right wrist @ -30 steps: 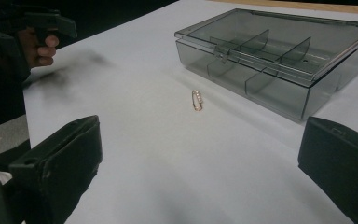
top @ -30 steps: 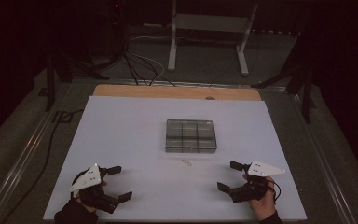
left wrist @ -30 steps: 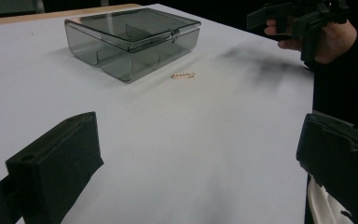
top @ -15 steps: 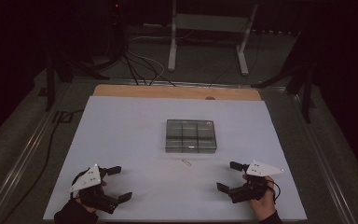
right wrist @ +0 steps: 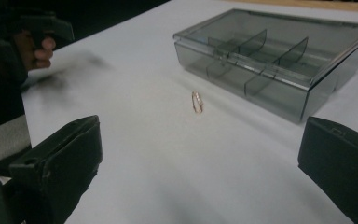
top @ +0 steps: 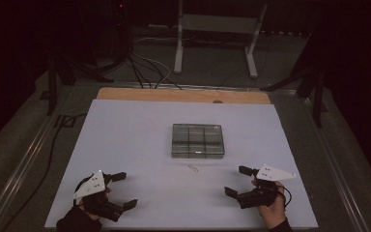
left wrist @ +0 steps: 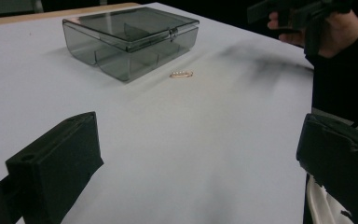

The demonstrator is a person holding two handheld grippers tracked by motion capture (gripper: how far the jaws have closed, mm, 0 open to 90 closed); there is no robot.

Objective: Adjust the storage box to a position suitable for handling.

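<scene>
Right now I hold two grippers over the white table (top: pixel 125 130), one in each hand, and both are empty. Seen from above, my left gripper (top: pixel 125 191) sits near the table's near left corner, jaws spread wide with nothing between them. My right gripper (top: pixel 237 180) sits toward the near right side, its jaws equally wide apart and bare.

Between them, farther out on the table, I count one box (top: pixel 197 140): smoky grey, see-through, with its lid down and its latch facing me. Through the lid I make out dividers; from above they seem to split it into six compartments, three across and two deep, though I cannot tell whether anything lies in them.

Just in front of the box, apart from it, lies one small gold-coloured ring (top: pixel 192 168) flat on the table. In my right gripper view the ring (right wrist: pixel 196 102) lies beyond the gap of my jaws, with the box (right wrist: pixel 279 60) behind it to the right. In my left gripper view the ring (left wrist: pixel 182 74) sits near the box's front corner (left wrist: pixel 130 42), well ahead of my jaws.
</scene>
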